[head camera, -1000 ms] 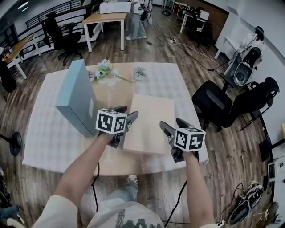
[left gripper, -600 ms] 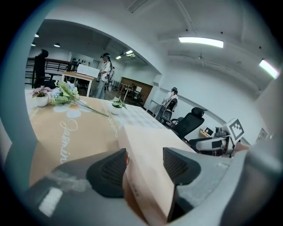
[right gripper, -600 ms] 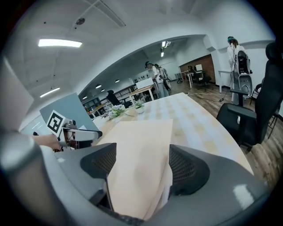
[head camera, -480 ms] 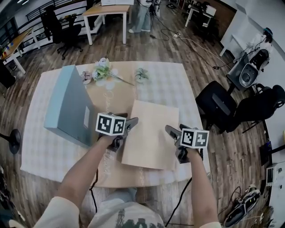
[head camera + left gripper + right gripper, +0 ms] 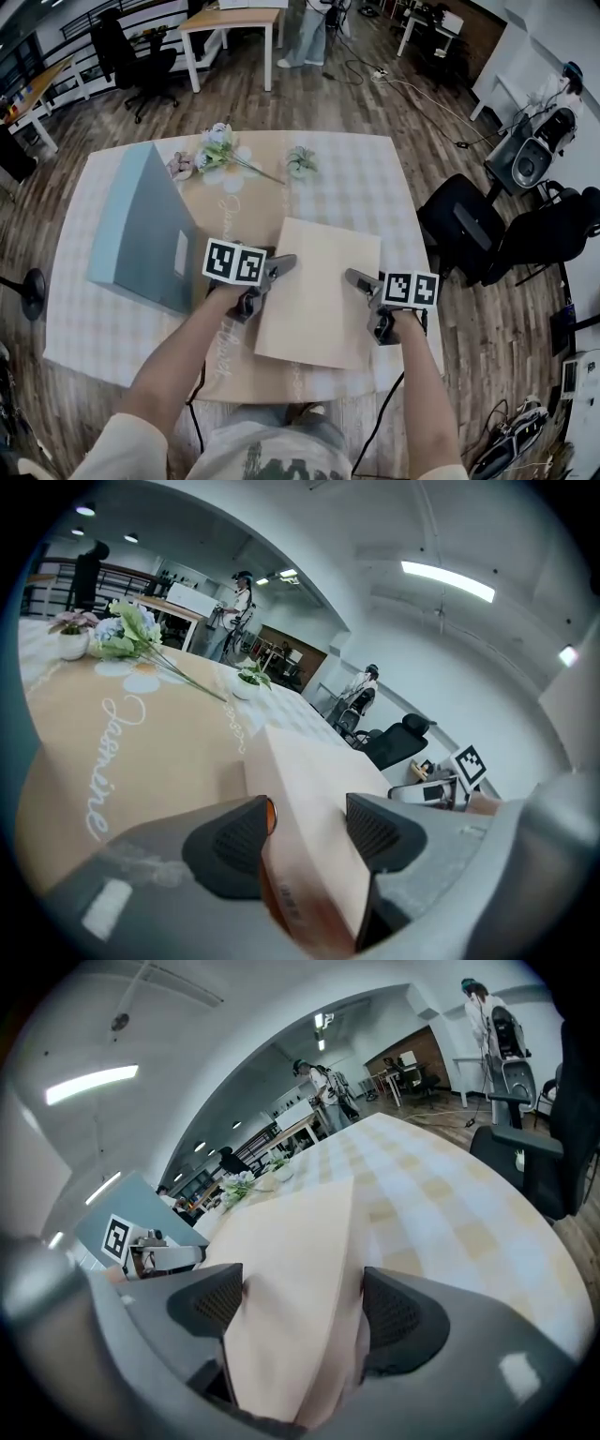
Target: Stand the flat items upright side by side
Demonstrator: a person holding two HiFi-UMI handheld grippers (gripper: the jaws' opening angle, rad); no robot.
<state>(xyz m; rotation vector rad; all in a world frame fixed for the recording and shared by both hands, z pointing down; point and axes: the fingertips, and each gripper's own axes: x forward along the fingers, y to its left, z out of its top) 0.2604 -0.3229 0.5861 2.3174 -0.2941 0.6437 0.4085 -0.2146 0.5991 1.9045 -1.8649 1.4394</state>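
A flat tan box (image 5: 319, 291) lies on the table in front of me. My left gripper (image 5: 270, 284) is at its left side and my right gripper (image 5: 364, 305) at its right side, both near the front end. In the left gripper view the tan box (image 5: 300, 789) sits between the pads, and that gripper (image 5: 309, 832) is shut on its edge. In the right gripper view the tan box (image 5: 291, 1279) fills the gap; the right gripper's (image 5: 300, 1312) jaws are opening, with both pads still touching the box. A blue-grey box (image 5: 141, 230) stands upright on the left.
Flowers (image 5: 220, 150) and two small potted plants (image 5: 300, 161) lie at the table's far side. A tan runner (image 5: 230, 202) crosses the checked tablecloth (image 5: 375, 178). Black office chairs (image 5: 469, 230) stand close to the table's right edge.
Both grippers stay at the sides of the tan box. The box and grippers sit slightly lower and nearer in the head view, and the blue-grey box shows more of its face.
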